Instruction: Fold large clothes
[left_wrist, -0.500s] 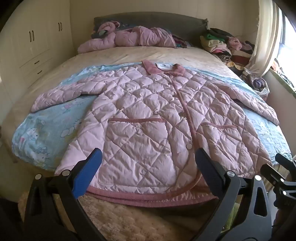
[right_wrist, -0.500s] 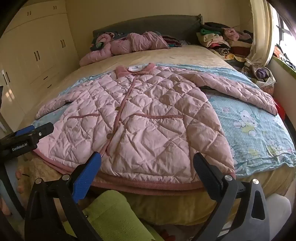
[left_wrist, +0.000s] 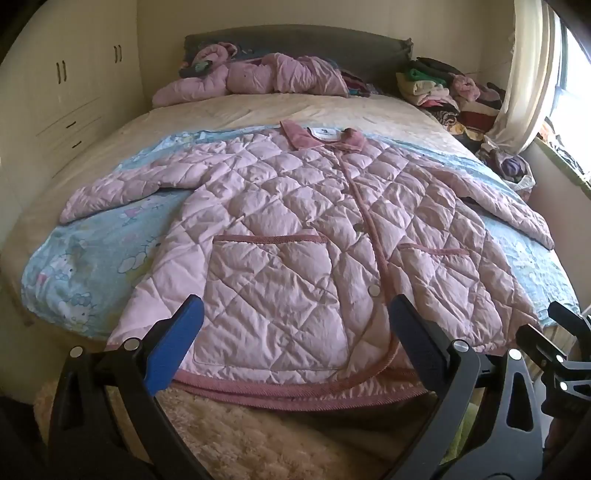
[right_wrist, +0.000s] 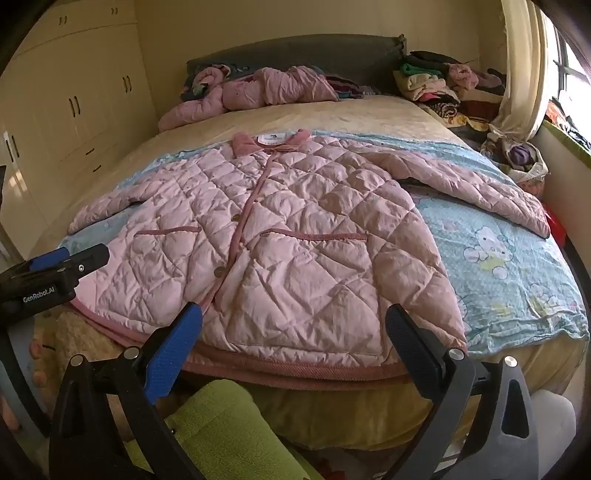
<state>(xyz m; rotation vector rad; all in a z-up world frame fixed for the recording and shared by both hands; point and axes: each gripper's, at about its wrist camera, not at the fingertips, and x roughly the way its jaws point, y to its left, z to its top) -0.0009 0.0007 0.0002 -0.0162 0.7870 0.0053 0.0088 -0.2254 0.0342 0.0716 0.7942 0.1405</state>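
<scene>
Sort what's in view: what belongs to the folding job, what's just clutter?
Job:
- pink quilted coat, spread flat
- left tongs, open, empty
- right tongs, open, empty

Clutter:
- blue cartoon blanket under the coat
- crumpled pink jacket by the headboard
- clothes pile
- wardrobe

A pale pink jacket of diamond-quilted fabric (left_wrist: 295, 236) is showing darker rose piping along its hem, pocket tops and collar. Under it a light blue cotton sheet printed with cartoon cats and white bubbles (right_wrist: 491, 266) is lying over a cream-yellow bedspread (left_wrist: 295, 110), and a dark grey padded headboard (left_wrist: 295, 40) is standing behind. Each gripper is wearing one bright blue finger pad (right_wrist: 173, 350) on black plastic arms.
</scene>
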